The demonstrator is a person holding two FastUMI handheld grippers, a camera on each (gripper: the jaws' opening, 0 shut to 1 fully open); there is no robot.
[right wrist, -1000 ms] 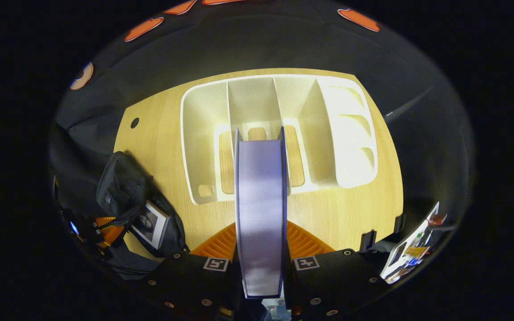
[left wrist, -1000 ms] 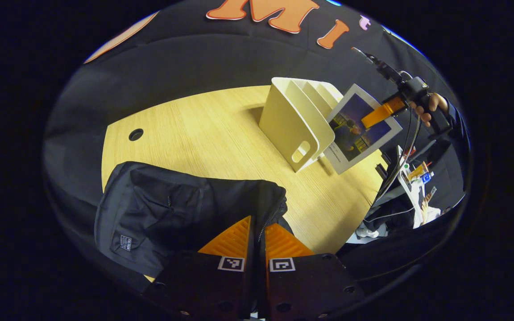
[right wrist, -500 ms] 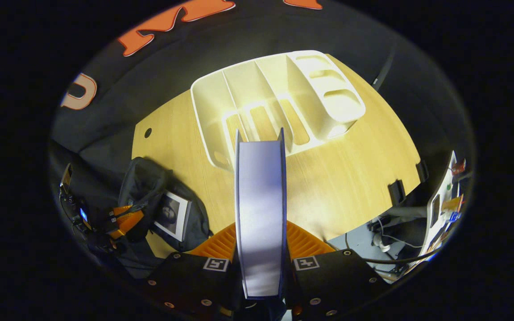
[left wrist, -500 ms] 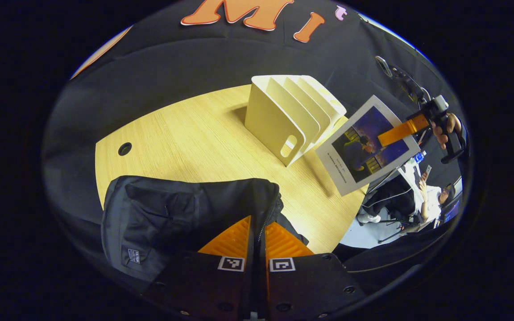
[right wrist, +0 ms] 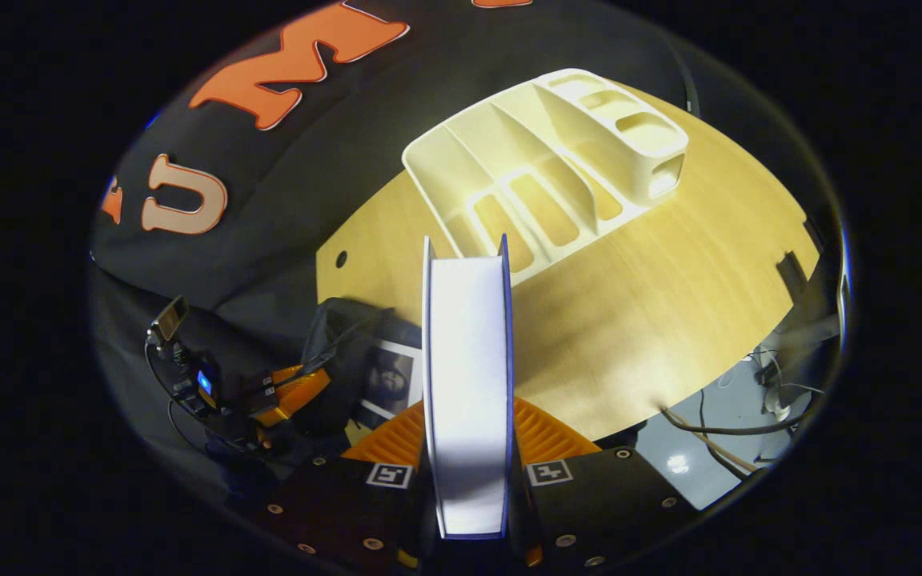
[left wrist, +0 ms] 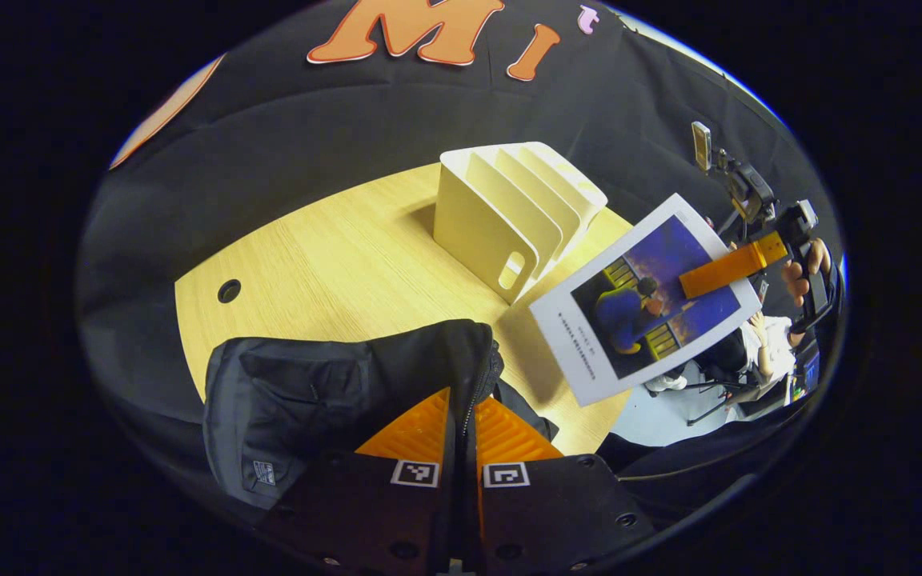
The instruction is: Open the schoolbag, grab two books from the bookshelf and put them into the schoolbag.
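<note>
The black schoolbag lies at the table's near left. My left gripper is shut on the bag's zipper edge and holds the opening apart. In the right gripper view the schoolbag shows a first book inside it, beside the left gripper. My right gripper is shut on a second book, seen edge-on between its orange fingers. From the left gripper view that book hangs in the air, tilted, right of the empty cream bookshelf, with the right gripper clamped on its cover.
The wooden table has a round cable hole at the left. A hand holds the right gripper. Cables and grey floor lie beyond the table's right edge. The bookshelf stands at the back.
The right gripper has carried the book away from the bookshelf, toward the schoolbag. The left gripper stays shut on the bag's edge, slightly shifted.
</note>
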